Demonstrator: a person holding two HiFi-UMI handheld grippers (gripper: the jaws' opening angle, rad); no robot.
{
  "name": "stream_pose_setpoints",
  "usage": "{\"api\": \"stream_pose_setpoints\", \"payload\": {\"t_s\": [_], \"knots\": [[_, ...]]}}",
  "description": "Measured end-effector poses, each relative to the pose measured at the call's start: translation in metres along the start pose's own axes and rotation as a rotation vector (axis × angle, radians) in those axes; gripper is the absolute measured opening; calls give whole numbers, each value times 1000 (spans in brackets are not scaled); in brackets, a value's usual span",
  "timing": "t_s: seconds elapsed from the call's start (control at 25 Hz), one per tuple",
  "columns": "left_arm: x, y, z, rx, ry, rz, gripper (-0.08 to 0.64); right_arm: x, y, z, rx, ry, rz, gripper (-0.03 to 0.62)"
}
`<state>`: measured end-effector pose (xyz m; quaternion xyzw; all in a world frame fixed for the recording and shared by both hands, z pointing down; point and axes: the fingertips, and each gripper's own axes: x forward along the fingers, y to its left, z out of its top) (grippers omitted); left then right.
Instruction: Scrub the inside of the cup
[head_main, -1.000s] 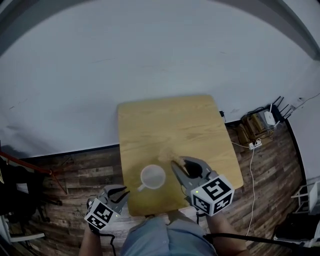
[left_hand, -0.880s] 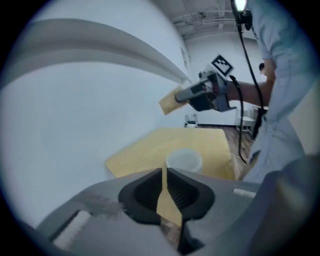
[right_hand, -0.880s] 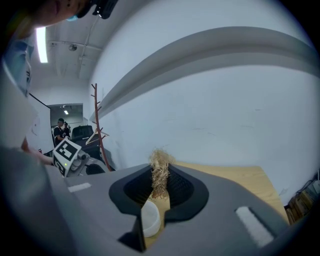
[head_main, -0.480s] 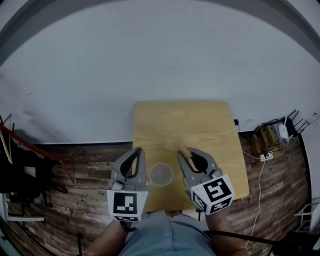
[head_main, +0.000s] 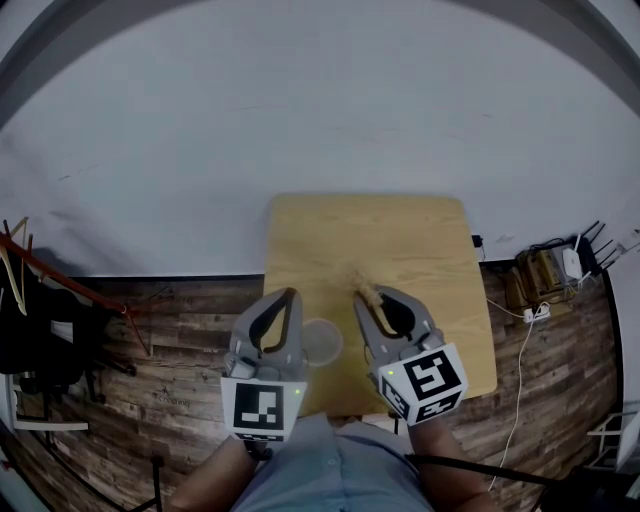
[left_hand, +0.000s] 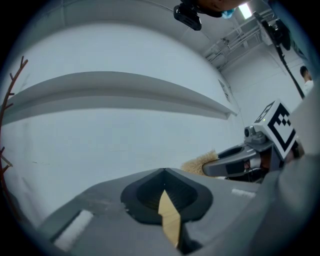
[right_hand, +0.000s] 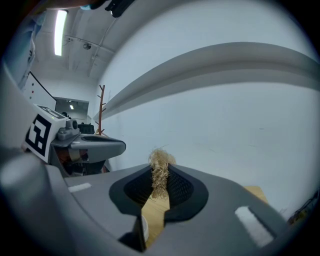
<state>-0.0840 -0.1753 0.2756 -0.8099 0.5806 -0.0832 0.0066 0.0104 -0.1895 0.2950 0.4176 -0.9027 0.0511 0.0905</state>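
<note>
- At the cup (head_main: 322, 342), which stands upright on the table (head_main: 410, 240), no scrubbing is under way as far as can be judged. Its mouth faces up and nothing is in it.
- Right of the cup, the right gripper (head_main: 366, 298) is clamped on a tuft of straw-coloured scrubber fibre (head_main: 361, 284). Its own view shows the fibre pinched between the pads and sticking out past the tips. The tuft sits beyond the cup's far-right rim, not over its mouth.
- Left of the cup, the left gripper (head_main: 289, 296) has its jaws closed together on nothing. Its own view shows only a sliver of table through the gap. The cup is therefore not steadied by either tool (its handle cannot be made out in the head view).
- Judgement: the tool is in hand, but everything else is left — securing the cup, bringing the fibre into it and working the inside wall.
- Edges: the cup stands close to the table's left edge and fairly near its front edge — a sideways push from the right could slide it toward the drop to the plank floor (head_main: 150, 330).
- Open room: beyond and to the right of the cup the tabletop is bare wood. The white wall (head_main: 300, 100) lies past the far edge, well apart from both grippers.
</note>
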Motion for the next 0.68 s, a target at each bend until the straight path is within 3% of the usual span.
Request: {"api": "stream_pose_setpoints", "payload": {"t_s": [0.68], "knots": [[0,-12,-7,-7,13,-17,21,0,-4,-6,-3,16,16,58]]}}
